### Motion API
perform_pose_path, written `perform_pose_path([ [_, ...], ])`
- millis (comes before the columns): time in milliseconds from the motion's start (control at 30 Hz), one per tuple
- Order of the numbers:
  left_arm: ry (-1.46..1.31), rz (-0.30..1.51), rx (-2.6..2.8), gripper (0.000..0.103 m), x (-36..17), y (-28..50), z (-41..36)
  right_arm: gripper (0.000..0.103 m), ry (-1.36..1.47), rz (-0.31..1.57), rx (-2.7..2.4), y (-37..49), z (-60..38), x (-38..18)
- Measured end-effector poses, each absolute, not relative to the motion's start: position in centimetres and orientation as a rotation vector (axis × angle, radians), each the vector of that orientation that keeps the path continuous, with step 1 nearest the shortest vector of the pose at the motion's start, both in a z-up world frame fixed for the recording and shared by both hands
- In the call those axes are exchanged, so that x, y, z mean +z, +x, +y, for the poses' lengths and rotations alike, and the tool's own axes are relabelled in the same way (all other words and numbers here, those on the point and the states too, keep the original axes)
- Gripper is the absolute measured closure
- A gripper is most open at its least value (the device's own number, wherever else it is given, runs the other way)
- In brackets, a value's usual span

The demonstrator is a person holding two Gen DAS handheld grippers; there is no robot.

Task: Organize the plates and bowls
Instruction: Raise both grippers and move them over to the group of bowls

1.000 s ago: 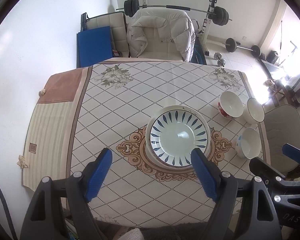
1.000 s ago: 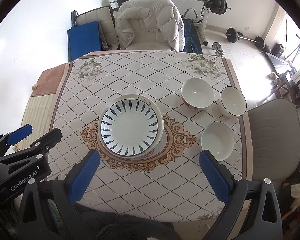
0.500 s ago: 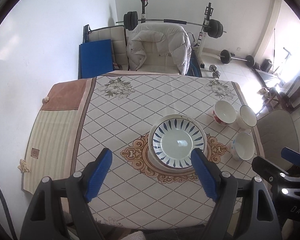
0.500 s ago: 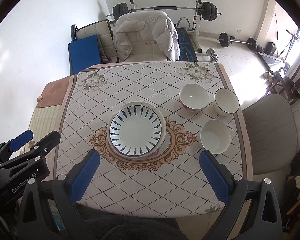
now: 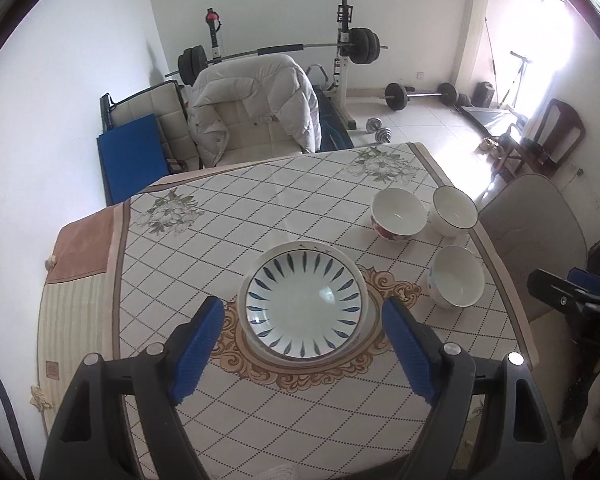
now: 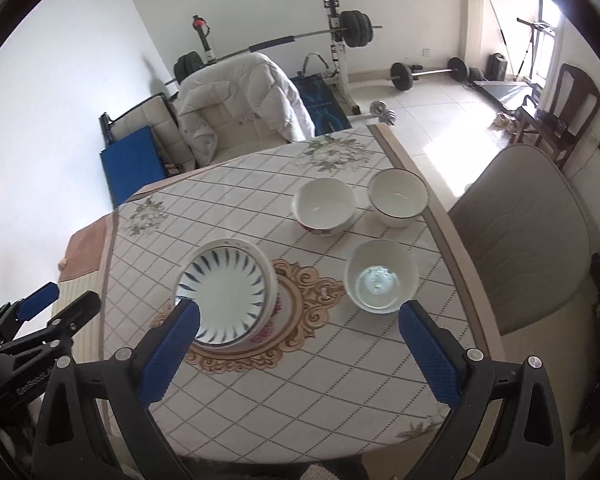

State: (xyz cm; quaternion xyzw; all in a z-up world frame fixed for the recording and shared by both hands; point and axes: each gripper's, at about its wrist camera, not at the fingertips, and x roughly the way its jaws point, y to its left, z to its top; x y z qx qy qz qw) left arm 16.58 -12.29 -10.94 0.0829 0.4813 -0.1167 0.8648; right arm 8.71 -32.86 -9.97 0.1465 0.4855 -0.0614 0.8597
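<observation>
A stack of plates topped by a white plate with blue leaf strokes (image 5: 303, 306) (image 6: 225, 294) sits on the ornate medallion at the table's middle. Three white bowls stand to its right: a red-flowered bowl (image 5: 398, 215) (image 6: 324, 206), a dark-rimmed bowl (image 5: 455, 211) (image 6: 398, 198), and a nearer plain bowl (image 5: 455, 276) (image 6: 381, 276). My left gripper (image 5: 302, 316) hovers open above the near side of the plates, nothing between its blue pads. My right gripper (image 6: 298, 320) is open too, held above the table between the plates and the nearer bowl.
The table (image 5: 228, 216) wears a diamond-pattern cloth. A chair with a white puffy jacket (image 5: 256, 104) stands at its far side, a grey padded chair (image 6: 524, 232) at the right. Barbells and a weight bench fill the floor behind.
Both grippers drew back from the table and rolled, so the scene now looks tilted and smaller. The plates and bowls stayed in place. Both jaws kept the same width.
</observation>
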Motion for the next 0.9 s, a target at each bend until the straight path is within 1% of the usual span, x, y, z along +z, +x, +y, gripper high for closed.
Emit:
perform_pose_path([
  [167,0.206,1.125,-0.301,0.023,-14.9,20.1,-18.0,0.002,0.428,1.139,-0.217,10.4,-41.6,-15.2],
  [267,0.181,1.239,-0.340,0.023,-18.2,22.9,-21.7,0.002,0.481,1.209,-0.220,12.1,-46.2,-19.2],
  [333,0.155,1.308,-0.365,0.032,-20.5,24.5,-24.1,0.006,0.529,1.262,-0.192,13.5,-48.7,-22.1],
  [367,0.149,1.337,-0.369,0.035,-21.7,25.4,-25.2,0.006,0.559,1.293,-0.176,14.2,-49.8,-23.7],
  [400,0.146,1.366,-0.371,0.045,-22.8,26.0,-26.3,0.006,0.574,1.319,-0.154,15.0,-50.6,-25.1],
  [467,0.141,1.434,-0.376,0.050,-25.2,27.1,-28.2,0.008,0.572,1.372,-0.129,16.6,-51.7,-28.0],
  [500,0.136,1.455,-0.371,0.056,-26.1,27.5,-28.9,0.009,0.570,1.401,-0.109,17.4,-52.1,-29.3],
  [533,0.129,1.478,-0.363,0.058,-27.1,28.0,-29.4,0.010,0.569,1.429,-0.094,18.1,-52.4,-30.6],
  [567,0.122,1.497,-0.354,0.058,-27.9,28.4,-29.9,0.013,0.572,1.452,-0.073,18.8,-52.7,-31.8],
  [733,0.054,1.564,-0.313,0.058,-30.7,30.1,-30.6,0.013,0.568,1.511,0.011,21.9,-53.5,-34.8],
  [900,-0.050,1.553,-0.254,0.058,-29.9,32.5,-29.0,0.013,0.558,1.488,0.094,25.6,-53.5,-33.7],
])
